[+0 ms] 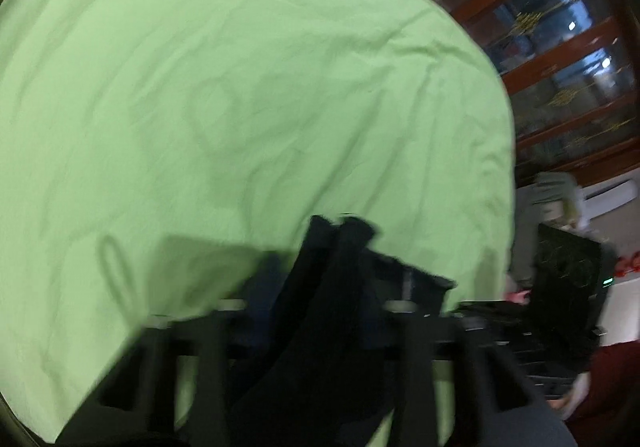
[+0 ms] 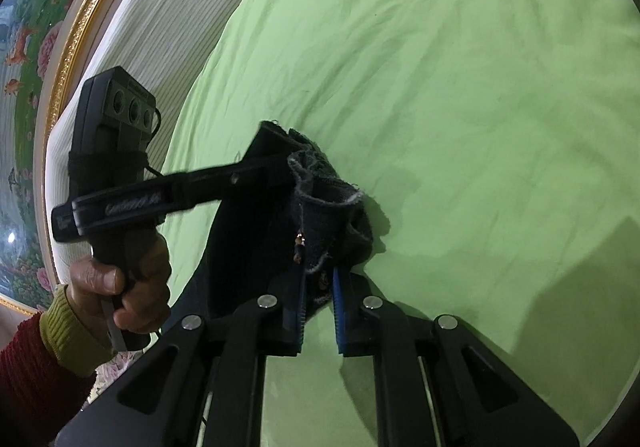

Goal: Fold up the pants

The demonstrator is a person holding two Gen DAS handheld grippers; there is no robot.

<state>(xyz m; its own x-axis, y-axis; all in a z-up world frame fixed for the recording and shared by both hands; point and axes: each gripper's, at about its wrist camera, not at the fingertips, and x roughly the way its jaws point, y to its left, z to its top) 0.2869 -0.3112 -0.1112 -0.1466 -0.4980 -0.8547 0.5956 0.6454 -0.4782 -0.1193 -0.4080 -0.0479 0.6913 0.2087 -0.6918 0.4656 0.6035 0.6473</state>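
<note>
Right gripper (image 2: 318, 303) pinching dark pants (image 2: 256, 223); left gripper (image 1: 316, 311) blurred, fabric-covered, grip unclear.

Both wrist views close above the green sheet (image 2: 460, 87), sharing the dark pants (image 2: 312, 199), left blurred

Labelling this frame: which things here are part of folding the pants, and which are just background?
In the job:
pants, dark, bunched, held by both grippers
left gripper, jaws shut on pants
right gripper, jaws shut on pants
green sheet, work surface

Just lying about:
white striped bedding
framed picture
cabinet
</note>
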